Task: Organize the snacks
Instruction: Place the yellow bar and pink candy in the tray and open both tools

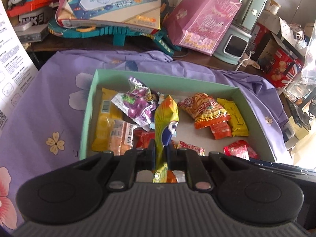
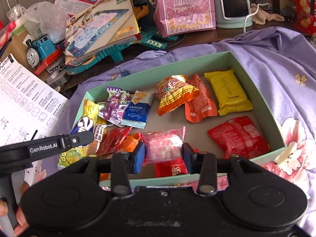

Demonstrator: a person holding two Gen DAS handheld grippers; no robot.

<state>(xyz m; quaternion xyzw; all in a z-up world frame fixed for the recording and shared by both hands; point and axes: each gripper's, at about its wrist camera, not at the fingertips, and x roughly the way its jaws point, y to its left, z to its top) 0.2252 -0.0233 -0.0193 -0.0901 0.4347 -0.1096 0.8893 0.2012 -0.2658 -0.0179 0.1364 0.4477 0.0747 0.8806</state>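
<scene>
A mint-green shallow box [image 1: 158, 79] [image 2: 158, 67] lies on a purple floral cloth and holds several snack packets. Among them are a purple grape packet [image 1: 138, 102], an orange noodle packet [image 2: 173, 92], a yellow packet [image 2: 229, 92] and a red packet [image 2: 239, 138]. My left gripper [image 1: 161, 148] is shut on a green-yellow snack packet [image 1: 166, 118], which stands up over the box's near side. In the right wrist view that gripper [image 2: 88, 137] comes in from the left over the box's left end. My right gripper [image 2: 164, 156] is shut on a pink translucent snack packet [image 2: 164, 144] above the box's near edge.
Behind the box stand a pink gift bag [image 2: 183, 6], a toy box on teal track [image 1: 118, 4], a blue toy train [image 2: 39, 47] and a pale green appliance [image 2: 233, 6]. A printed sheet [image 2: 23, 102] lies left. A hand [image 2: 11, 213] holds the left gripper's handle.
</scene>
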